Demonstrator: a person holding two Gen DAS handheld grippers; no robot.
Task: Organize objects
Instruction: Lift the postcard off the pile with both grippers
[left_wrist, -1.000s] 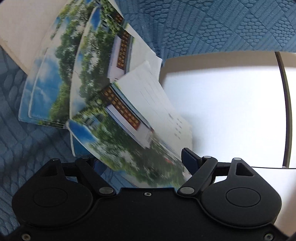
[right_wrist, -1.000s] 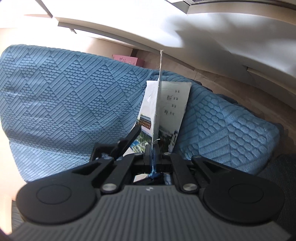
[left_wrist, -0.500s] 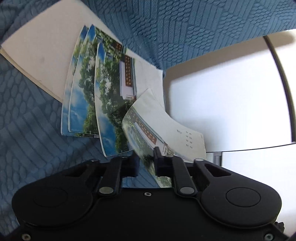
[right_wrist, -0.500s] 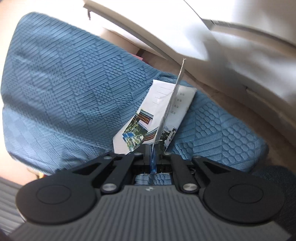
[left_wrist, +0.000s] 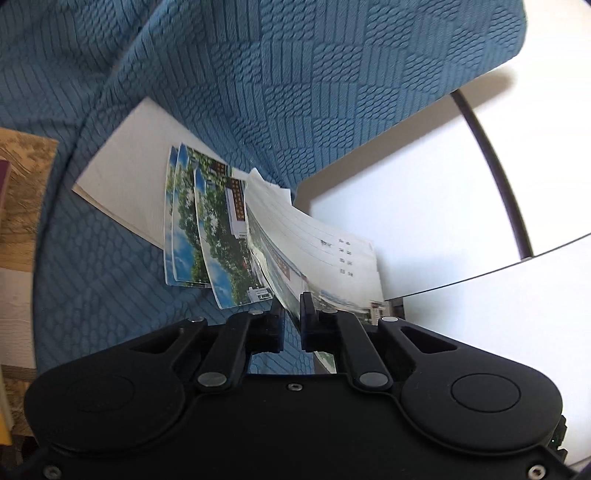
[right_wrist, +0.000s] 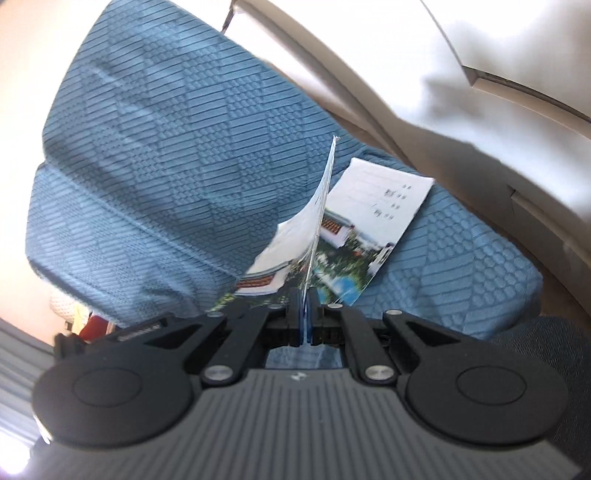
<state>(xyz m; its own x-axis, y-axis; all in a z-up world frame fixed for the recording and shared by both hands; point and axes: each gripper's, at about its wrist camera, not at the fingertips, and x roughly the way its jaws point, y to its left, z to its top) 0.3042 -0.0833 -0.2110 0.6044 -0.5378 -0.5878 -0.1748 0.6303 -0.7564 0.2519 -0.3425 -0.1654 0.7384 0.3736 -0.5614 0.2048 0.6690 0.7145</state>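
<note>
Several picture postcards (left_wrist: 207, 229) lie fanned on a white sheet (left_wrist: 125, 177) on the blue sofa cushion (left_wrist: 295, 92). My left gripper (left_wrist: 291, 314) is shut on one postcard (left_wrist: 314, 251), which bends up and away from the fan with its white written side showing. In the right wrist view my right gripper (right_wrist: 303, 299) is shut on another postcard (right_wrist: 321, 206), seen edge-on and curving upward. Beyond it, one postcard (right_wrist: 369, 221) lies flat on the blue cushion (right_wrist: 184, 129), half picture, half written side.
A white tabletop (left_wrist: 443, 184) with a dark rod (left_wrist: 495, 177) stands right of the sofa. Wood flooring (left_wrist: 22, 192) shows at the far left. Pale furniture edges (right_wrist: 480, 55) run behind the sofa in the right wrist view.
My left gripper went from wide open to shut on a postcard and rose away from the fan. My right gripper lifted and rolled, still holding its postcard.
</note>
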